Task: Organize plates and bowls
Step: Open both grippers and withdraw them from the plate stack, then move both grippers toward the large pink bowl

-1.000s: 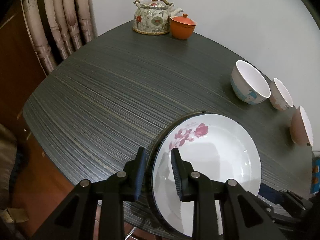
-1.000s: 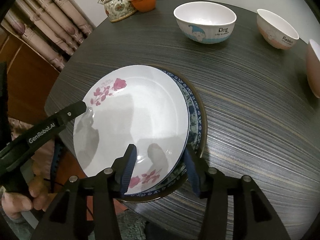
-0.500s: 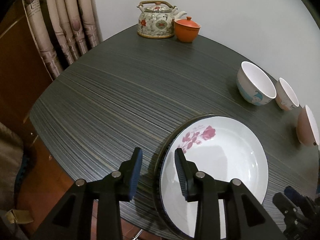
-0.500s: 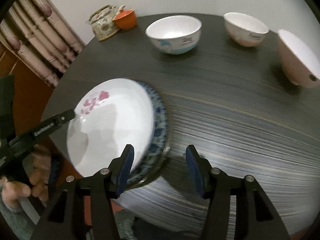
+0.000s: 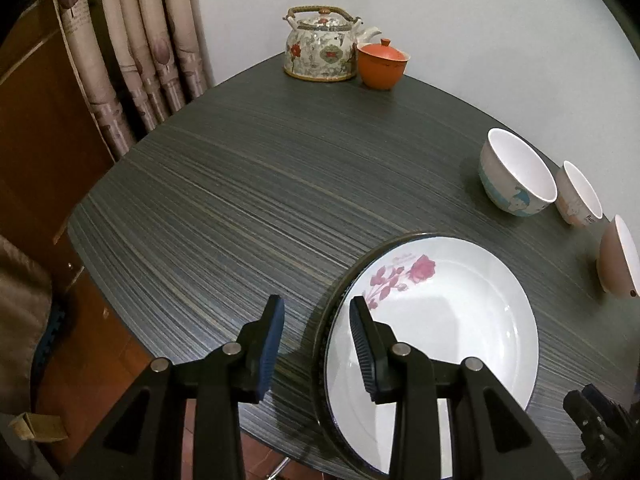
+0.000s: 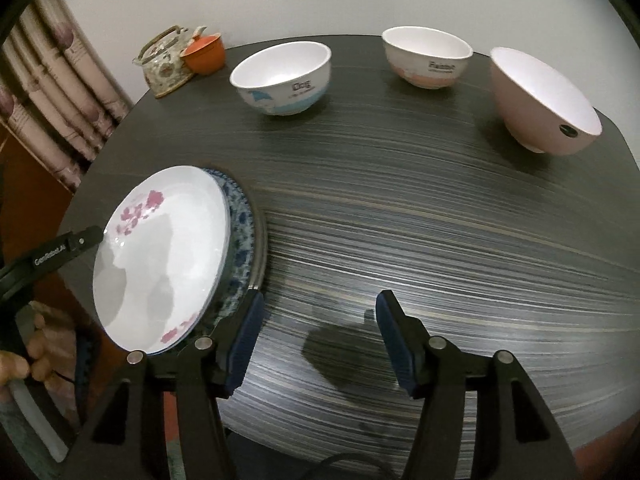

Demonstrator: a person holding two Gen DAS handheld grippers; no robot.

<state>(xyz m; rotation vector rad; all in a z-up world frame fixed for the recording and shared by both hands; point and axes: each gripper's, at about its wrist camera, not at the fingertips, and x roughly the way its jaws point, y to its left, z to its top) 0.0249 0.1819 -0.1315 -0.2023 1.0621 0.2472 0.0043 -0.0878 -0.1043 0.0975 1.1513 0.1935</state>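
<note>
**Readable lettering on two bowls and one tool**

The white bowl with the blue picture (image 6: 282, 76) is showing the word "Dog" on its side, with a smaller line of print under it that is too fine to read. The white bowl with the pink base (image 6: 428, 56) is carrying a word that is beginning with "Ra", blurred beyond that; from the left wrist view only "Ra" is showing at its edge. The left tool (image 6: 86, 238) is bearing "GenRobot.AI" in white along its black finger. The pink bowl (image 6: 544, 100) is wearing a small dark round sticker, unreadable.
</note>
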